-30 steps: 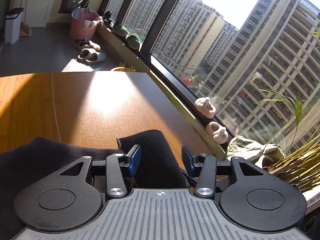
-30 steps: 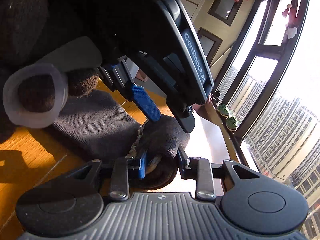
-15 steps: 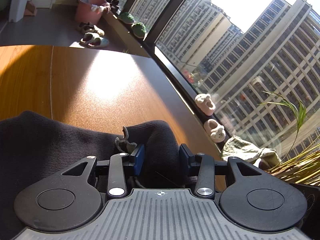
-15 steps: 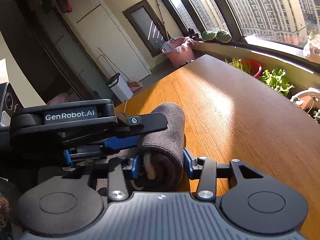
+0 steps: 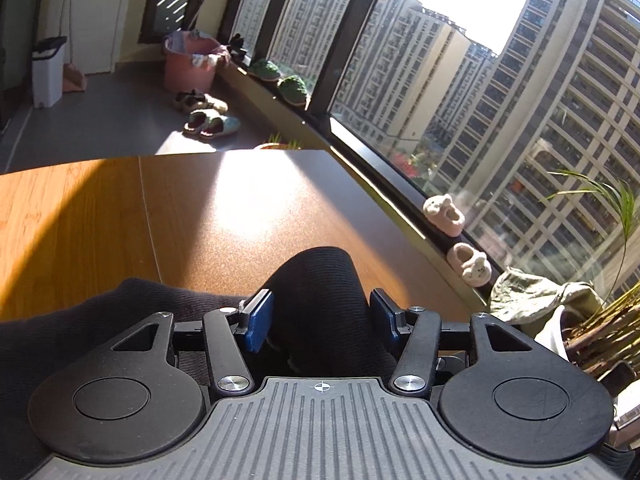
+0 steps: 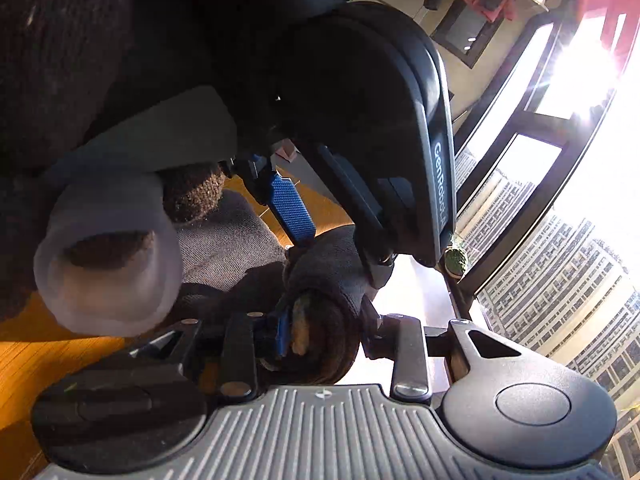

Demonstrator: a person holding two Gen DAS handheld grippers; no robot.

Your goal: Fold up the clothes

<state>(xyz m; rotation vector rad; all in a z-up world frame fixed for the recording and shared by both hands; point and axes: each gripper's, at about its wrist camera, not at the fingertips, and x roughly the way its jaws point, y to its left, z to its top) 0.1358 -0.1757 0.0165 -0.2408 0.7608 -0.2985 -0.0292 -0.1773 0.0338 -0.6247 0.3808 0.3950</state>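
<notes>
Sunlit wooden table [image 5: 100,216] by tall windows, tower blocks outside. One dark knitted garment [image 5: 316,280], partly rolled, lying on the table near its window edge. Left gripper [image 5: 320,316]: jaws opening, blue pads astride the rolled end, a gap visible on the right side. Right gripper [image 6: 324,332]: narrow, pads clamped on the roll's end. Pale baby booties [image 5: 444,210] on the sill; pink bucket [image 5: 188,62] and slippers [image 5: 212,124] on the floor beyond; a potted plant [image 5: 600,320] at the right.
</notes>
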